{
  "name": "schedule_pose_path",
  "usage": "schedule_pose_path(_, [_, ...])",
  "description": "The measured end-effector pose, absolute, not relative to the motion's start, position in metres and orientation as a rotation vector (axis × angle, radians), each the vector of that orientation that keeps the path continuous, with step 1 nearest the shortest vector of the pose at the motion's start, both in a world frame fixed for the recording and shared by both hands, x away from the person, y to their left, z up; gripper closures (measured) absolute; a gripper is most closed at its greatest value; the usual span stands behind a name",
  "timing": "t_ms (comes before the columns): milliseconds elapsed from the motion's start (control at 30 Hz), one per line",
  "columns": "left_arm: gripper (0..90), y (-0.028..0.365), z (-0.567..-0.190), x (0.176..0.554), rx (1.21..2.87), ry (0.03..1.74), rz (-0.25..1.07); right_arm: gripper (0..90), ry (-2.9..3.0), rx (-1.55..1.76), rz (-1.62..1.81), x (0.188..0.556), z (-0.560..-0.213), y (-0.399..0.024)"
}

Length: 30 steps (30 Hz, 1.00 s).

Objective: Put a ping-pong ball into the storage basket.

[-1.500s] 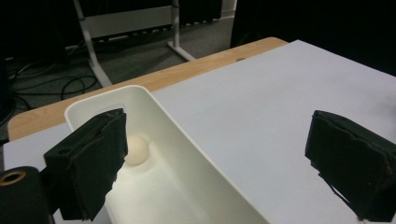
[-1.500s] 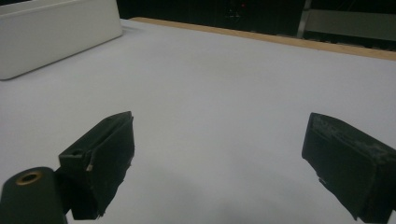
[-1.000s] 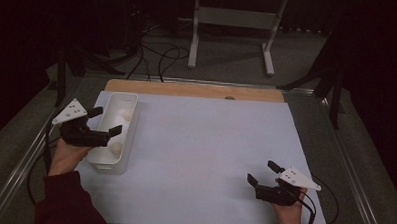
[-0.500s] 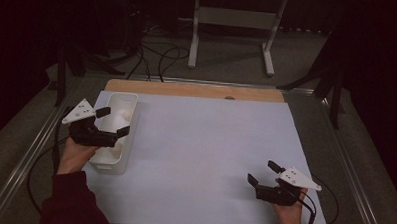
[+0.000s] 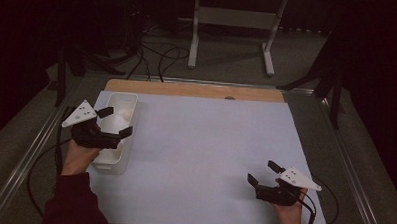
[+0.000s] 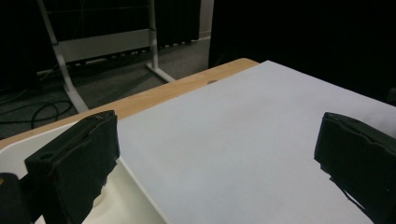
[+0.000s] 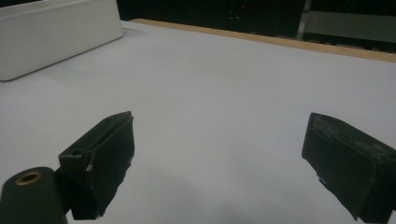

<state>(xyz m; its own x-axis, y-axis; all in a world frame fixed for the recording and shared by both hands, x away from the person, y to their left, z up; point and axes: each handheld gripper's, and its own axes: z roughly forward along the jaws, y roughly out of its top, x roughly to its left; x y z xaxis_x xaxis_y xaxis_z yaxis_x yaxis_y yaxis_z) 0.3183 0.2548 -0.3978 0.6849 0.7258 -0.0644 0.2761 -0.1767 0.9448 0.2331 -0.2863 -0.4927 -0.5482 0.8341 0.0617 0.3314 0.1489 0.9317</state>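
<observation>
The left hand-held gripper [image 5: 115,121] hovers wide open and empty over the white bin [image 5: 128,100] at the surface's left edge; pale contents inside are unclear. The right hand-held gripper [image 5: 263,173] gapes empty.

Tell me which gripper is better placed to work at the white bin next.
Left. The left gripper hangs open right over the white bin at the table's left side, while the right gripper sits open near the front right corner of the white sheet, well away from it.

Open white sheet [image 5: 205,157]; white bin [image 5: 116,134] along left edge.
</observation>
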Motion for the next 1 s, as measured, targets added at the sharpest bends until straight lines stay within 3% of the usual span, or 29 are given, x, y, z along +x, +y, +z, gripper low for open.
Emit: schedule_pose_path(1000, [0.9,0.246,-0.433,0.301,1.746,0.829,0.471,9.1,1.953,1.105,1.394,0.234,-0.493,-0.286])
